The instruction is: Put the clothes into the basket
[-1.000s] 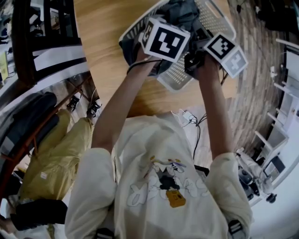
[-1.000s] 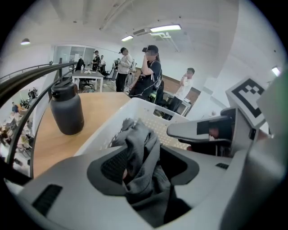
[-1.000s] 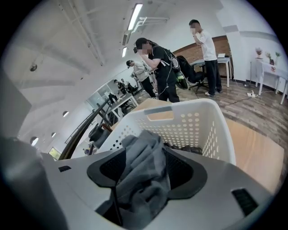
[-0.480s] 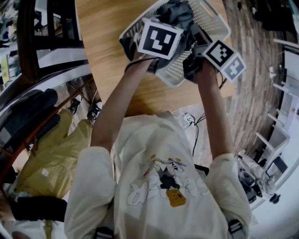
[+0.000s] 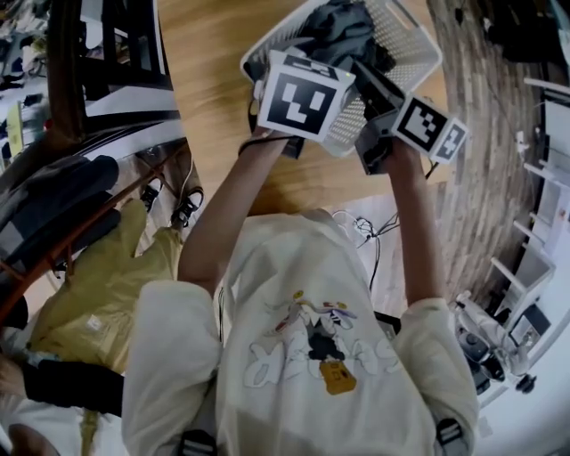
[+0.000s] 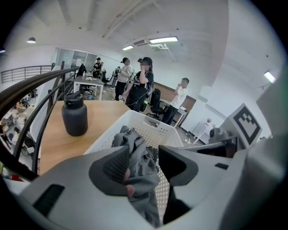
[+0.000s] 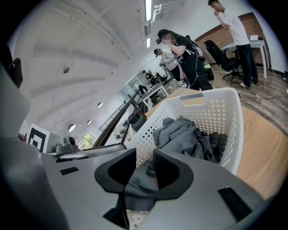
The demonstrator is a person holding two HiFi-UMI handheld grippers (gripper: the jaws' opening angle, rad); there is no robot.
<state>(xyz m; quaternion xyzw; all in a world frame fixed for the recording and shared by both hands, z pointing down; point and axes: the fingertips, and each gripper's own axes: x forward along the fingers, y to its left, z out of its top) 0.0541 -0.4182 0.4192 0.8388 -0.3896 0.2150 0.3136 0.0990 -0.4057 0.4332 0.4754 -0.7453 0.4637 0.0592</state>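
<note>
A white perforated basket [image 5: 419, 40] stands on the wooden table with grey clothes [image 5: 343, 27] heaped inside. Both marker cubes hover at its near rim, the left cube [image 5: 303, 93] beside the right cube [image 5: 429, 129]. In the left gripper view the left gripper [image 6: 141, 164] is wide and closing slightly, with a grey garment [image 6: 141, 155] hanging between its jaws over the basket [image 6: 150, 123]. In the right gripper view the right gripper [image 7: 145, 170] is closing around a fold of grey cloth [image 7: 139, 184] at the basket rim [image 7: 225, 96]; more clothes [image 7: 184, 134] lie inside.
A dark bottle [image 6: 74, 114] stands on the table [image 5: 214, 98] left of the basket. A dark railing [image 5: 98, 178] runs along the table's left side. Cables [image 5: 361, 223] lie on the floor near the person. Several people [image 6: 139, 85] stand in the background.
Both grippers have pulled back a little toward the basket's near rim. The dark cloth that hung over the basket's left edge shows less. The basket sits slightly further right in view.
</note>
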